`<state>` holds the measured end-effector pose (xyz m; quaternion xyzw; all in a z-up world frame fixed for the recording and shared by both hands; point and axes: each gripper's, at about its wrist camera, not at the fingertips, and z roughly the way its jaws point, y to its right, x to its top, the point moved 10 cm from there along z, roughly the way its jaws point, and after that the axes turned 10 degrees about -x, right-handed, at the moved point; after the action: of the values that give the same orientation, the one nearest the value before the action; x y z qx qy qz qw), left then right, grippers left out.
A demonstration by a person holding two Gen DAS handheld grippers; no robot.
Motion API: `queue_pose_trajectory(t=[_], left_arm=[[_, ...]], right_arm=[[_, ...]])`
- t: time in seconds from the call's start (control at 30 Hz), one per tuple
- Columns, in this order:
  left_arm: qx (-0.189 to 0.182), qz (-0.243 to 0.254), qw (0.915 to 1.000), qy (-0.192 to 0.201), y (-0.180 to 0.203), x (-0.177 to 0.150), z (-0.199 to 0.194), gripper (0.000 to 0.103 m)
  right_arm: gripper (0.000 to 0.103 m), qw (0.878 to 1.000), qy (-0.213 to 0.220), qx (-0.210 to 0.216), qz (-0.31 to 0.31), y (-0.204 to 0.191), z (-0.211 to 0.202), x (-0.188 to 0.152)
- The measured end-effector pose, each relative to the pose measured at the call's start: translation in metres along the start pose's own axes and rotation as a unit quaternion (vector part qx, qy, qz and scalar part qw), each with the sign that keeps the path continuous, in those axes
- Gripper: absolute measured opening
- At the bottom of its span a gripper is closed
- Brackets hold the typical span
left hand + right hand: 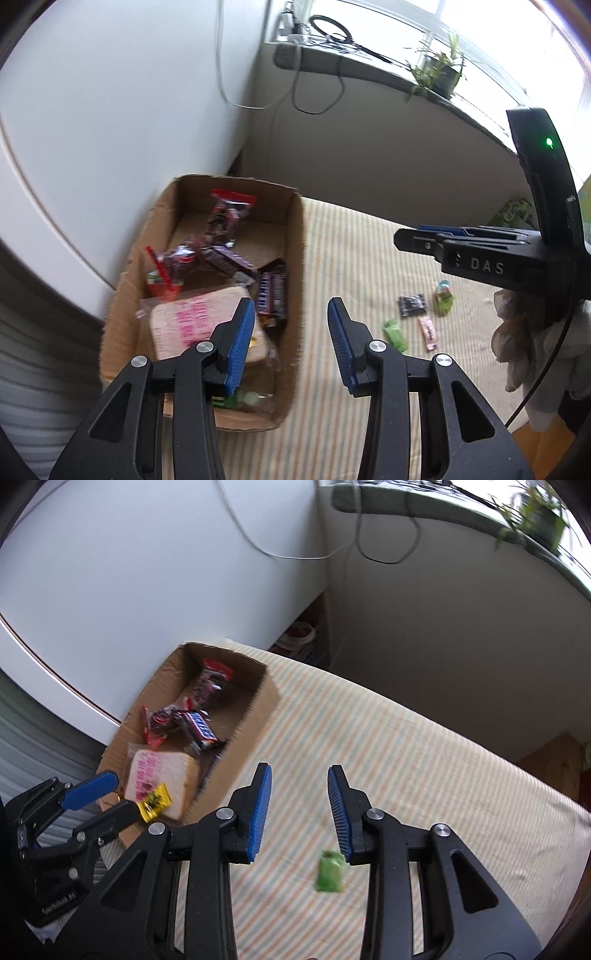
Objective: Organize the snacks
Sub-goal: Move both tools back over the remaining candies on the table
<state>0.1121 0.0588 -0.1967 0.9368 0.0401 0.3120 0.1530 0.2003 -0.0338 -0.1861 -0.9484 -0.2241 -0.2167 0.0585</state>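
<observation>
My left gripper (291, 334), jaws apart and empty, hangs over the cardboard box (295, 258); right gripper (299, 808), also apart, nears what is probably a green candy (329, 876).

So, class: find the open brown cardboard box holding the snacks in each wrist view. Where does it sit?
Left wrist view: brown cardboard box, left of centre, behind the left finger.
Right wrist view: the box, left of centre, at the bed's edge.
Shared landmark: the wrapped bread slice with pink print inside it.

A potted plant (439, 72) and black cables (332, 33) sit on the windowsill (369, 70).
</observation>
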Motion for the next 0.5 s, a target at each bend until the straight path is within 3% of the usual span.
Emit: queue_pose_trajectory(t=[0.2, 0.5], left_arm=[[-0.019, 0.02, 0.9995, -0.015, 0.025, -0.005, 0.017, 0.04], [-0.061, 0.034, 0.9959, -0.057, 0.068, -0.024, 0.052, 0.04]], right_arm=[[0.033, 0.999, -0.002, -0.022, 0.035, 0.045, -0.011, -0.025], [0.034, 0.992, -0.051, -0.052, 0.101, 0.121, -0.006, -0.08]])
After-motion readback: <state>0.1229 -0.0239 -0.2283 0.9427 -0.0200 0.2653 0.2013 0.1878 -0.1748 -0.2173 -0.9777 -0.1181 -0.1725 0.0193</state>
